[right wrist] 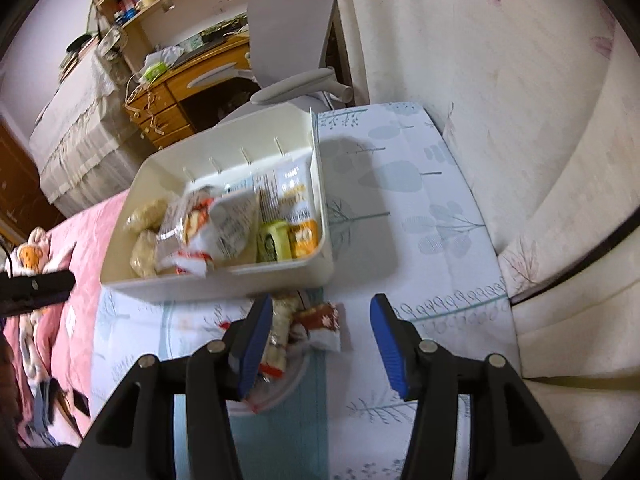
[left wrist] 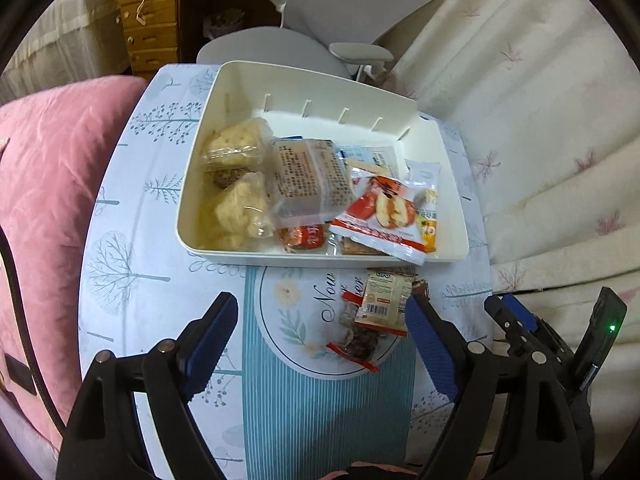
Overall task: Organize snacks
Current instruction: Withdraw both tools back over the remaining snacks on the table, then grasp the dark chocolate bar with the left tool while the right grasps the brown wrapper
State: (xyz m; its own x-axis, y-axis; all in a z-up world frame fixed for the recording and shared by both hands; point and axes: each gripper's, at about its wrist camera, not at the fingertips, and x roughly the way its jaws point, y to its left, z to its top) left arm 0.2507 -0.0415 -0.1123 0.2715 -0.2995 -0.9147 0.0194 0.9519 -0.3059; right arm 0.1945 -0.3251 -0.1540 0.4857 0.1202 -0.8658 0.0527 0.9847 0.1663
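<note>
While most of the snacks already lie in the white bin (left wrist: 316,80), a small cluster of loose packets (left wrist: 376,312) remains on the patterned tablecloth (left wrist: 132,208), just in front of the bin's near wall.

Left to right in the scene:

1. Left gripper (left wrist: 322,336). Jaws stand wide with nothing between the pads. The cluster lies ahead of it and toward its right finger (left wrist: 430,344), the nearest packet just beside that pad.
2. Loose packets. From the left wrist view, two can be counted with confidence: one pale packet with a barcode (left wrist: 382,300), long axis running near-to-far, and one clear wrapper with red edges (left wrist: 358,346) lying nearer. A brown-ended wrapper shows behind the pale one; whether it is a third packet cannot be told.
3. Right gripper (right wrist: 320,340). Jaws stand at a moderate gap, empty. The packets lie at its left finger (right wrist: 252,344), partly hidden behind it, with a brown-and-white packet (right wrist: 320,326) inside the gap.

Judgement: the right gripper is the better placed. The packets' long axes run roughly along its pointing line, so closing across the short width should serve.

Count in the bin: at least seven packets; overlap prevents an exact figure.
</note>
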